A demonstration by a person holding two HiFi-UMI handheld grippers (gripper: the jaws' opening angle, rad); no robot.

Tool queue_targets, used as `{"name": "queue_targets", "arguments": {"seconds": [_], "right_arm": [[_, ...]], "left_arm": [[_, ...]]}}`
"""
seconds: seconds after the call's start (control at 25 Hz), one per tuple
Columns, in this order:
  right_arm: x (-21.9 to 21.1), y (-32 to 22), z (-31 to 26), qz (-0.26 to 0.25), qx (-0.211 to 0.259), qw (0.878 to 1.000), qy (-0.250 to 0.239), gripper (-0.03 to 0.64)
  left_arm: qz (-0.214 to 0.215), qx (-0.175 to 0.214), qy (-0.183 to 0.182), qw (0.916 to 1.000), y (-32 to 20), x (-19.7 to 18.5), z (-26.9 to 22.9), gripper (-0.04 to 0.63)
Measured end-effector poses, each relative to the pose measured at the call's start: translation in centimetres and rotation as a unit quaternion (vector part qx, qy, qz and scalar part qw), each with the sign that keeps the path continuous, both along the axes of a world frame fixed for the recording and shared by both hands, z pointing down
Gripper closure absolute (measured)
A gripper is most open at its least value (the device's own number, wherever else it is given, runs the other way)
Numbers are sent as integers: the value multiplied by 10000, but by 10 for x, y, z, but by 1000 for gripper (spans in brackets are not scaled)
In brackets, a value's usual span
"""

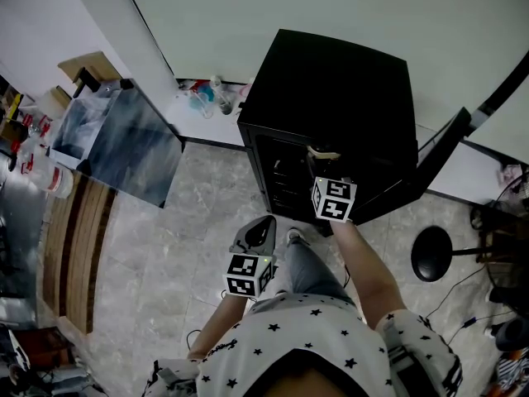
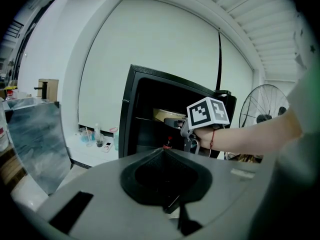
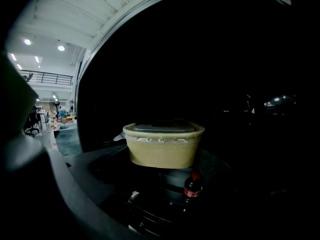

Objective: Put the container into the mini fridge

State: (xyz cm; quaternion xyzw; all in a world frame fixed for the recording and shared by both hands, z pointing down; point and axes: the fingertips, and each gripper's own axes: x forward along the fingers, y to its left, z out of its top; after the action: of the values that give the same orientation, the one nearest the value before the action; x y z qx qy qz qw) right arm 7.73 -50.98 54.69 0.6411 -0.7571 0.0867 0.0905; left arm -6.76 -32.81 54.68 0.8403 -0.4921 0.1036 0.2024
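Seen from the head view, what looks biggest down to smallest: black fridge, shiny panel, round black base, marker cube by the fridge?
1. Black fridge.
2. Shiny panel.
3. Round black base and marker cube look about alike; the cube is nearer the camera, so unranked.

- The left gripper (image 2: 163, 150) fills the bottom of the frame. Its grey fingers (image 2: 115, 199), with black pads, are closed together and nothing is between them.
- Beyond it stands the black mini fridge (image 2: 131, 119), its front open and its interior dark.
- The right gripper (image 2: 175, 123), held in a hand (image 2: 204, 136), reaches into the fridge at a tan container (image 2: 165, 115) high inside.
- A red-capped bottle (image 2: 169, 144) stands lower inside.
- A fan (image 2: 265, 106) stands at the right, and a glossy panel (image 2: 32, 144) leans at the left.
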Motion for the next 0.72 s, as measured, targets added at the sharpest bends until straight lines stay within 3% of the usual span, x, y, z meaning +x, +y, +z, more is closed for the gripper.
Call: {"name": "queue_targets", "arguments": {"seconds": [0.72], "right_arm": [[0,-22,3,317,-57,9995,68,181]], "left_arm": [[-112,17,-18,9999,-2,-12,5,583]]}}
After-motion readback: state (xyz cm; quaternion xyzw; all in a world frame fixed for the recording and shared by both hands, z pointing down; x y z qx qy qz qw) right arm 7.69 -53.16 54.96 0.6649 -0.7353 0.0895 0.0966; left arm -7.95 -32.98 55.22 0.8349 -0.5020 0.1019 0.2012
